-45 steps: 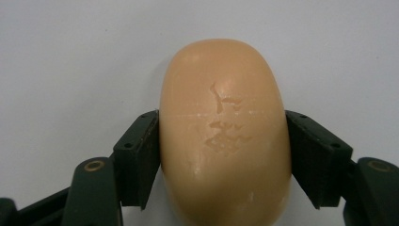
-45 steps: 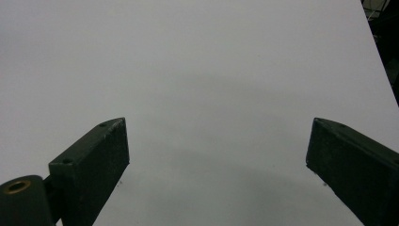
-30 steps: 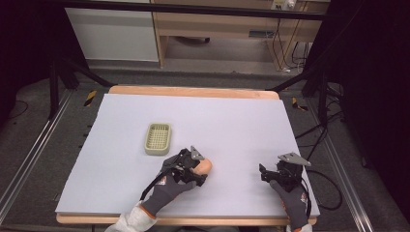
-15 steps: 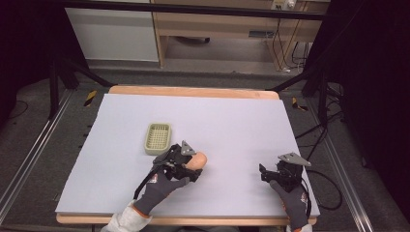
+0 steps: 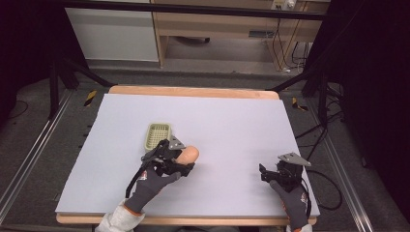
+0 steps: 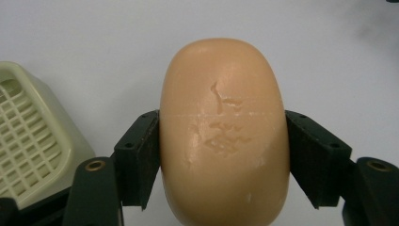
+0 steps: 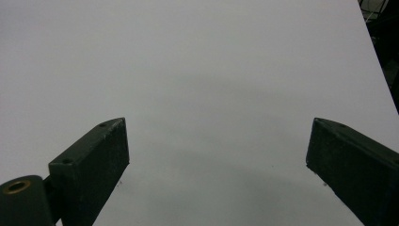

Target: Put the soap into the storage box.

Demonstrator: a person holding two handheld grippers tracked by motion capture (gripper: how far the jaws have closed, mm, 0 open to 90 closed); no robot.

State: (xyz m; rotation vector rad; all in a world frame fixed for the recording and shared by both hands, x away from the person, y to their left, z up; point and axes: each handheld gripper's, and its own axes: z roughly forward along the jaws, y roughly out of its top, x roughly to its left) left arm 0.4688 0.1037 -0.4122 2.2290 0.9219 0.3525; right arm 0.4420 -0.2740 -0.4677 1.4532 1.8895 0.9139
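A peach-coloured bar of soap [image 6: 223, 132] is clamped between the jaws of the left gripper [image 6: 223, 155], and the grip looks solid: both black pads are pressed flat against the long sides of the bar, with a stamped mark visible on the soap's top face. In the high view the soap [image 5: 188, 154] is seen sticking out ahead of the left gripper [image 5: 180, 159], toward the middle of the table [image 5: 232, 116], which is covered in a pale lilac sheet. Whether the bar is resting on the sheet or lifted a little off it can't really be told from up there; the angle is too shallow for that.

A pale green soap dish [image 5: 157, 136] with a grid bottom is sat just beside the gripper, on its far-left side. In the left gripper view the dish [image 6: 33, 146] is caught at the left edge, close to the left jaw but apart from the soap.

The right gripper [image 5: 273, 174] is held low over the near-right part of the table, well apart from the soap and dish. In its own view the right gripper [image 7: 216, 155] is shown with jaws spread wide and nothing gripped, just bare sheet between them. Both grippers are held by hands in dark gloves.
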